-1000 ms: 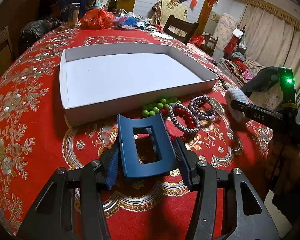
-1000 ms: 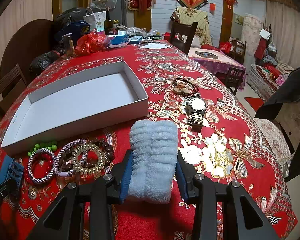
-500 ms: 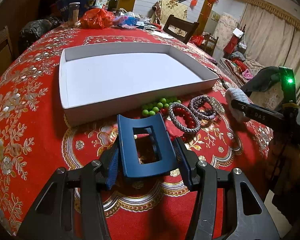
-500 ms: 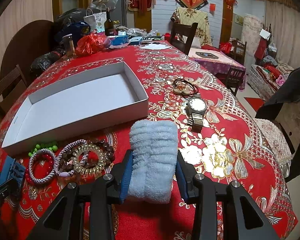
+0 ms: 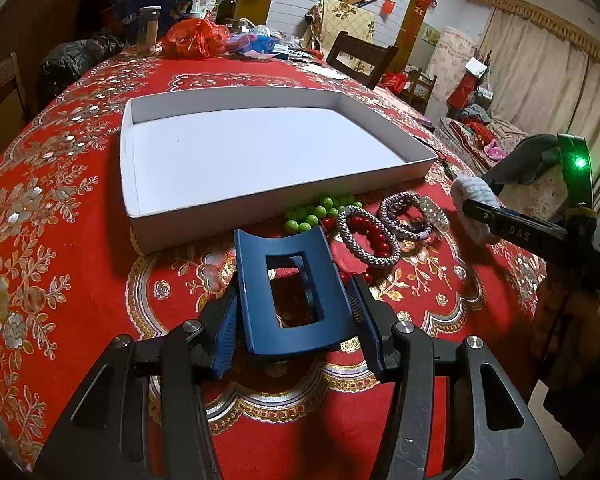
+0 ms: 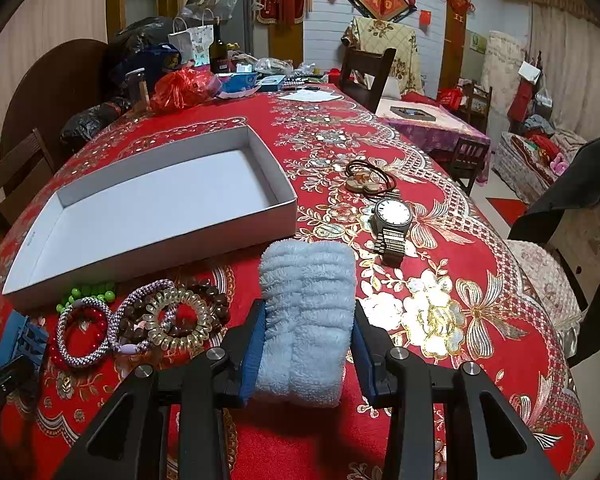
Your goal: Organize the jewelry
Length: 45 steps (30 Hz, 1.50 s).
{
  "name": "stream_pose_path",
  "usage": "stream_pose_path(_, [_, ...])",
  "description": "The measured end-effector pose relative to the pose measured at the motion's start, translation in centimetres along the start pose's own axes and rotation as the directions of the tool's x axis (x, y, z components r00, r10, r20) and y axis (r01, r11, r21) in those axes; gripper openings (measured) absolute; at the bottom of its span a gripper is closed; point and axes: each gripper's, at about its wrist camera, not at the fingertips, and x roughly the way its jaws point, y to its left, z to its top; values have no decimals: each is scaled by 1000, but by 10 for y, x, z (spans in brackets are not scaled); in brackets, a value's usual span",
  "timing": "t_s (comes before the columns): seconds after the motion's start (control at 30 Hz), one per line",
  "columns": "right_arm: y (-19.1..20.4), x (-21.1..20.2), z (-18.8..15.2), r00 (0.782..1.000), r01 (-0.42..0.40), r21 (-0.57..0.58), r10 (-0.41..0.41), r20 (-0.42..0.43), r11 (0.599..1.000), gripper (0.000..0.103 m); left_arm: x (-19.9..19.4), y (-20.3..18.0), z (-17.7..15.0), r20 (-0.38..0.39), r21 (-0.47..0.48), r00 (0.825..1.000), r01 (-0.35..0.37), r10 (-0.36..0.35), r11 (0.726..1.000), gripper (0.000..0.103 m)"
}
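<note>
**Between both grippers, items are held ready for the box**

Between the fingers of the left gripper [image 5: 292,312] a blue hair claw [image 5: 290,288] is clamped; a fluffy blue band [image 6: 306,320] is clamped in the right gripper [image 6: 306,340]. Just beyond, bracelets [image 6: 140,320] are lying beside the white box [image 6: 288,208], and a watch [image 6: 392,220] is seen farther right. Probably the carrying step is in hand; next, both items must be lifted over the near wall and released inside.

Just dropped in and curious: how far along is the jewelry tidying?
Barely begun. The white box holds nothing yet. In hand: the left gripper is shut on a blue hair claw, the right gripper on a fluffy blue scrunchie. Left on the cloth: the bracelets beside the box, the watch and the dark hair ties.
</note>
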Motion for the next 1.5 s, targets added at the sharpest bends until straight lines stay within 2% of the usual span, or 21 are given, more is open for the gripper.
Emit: stream_pose_path(1.5, [3,-3,0,1000,7,-16,-7,9,1000,38,0,1,1,-4,-2,1000,2,-2,1000,50])
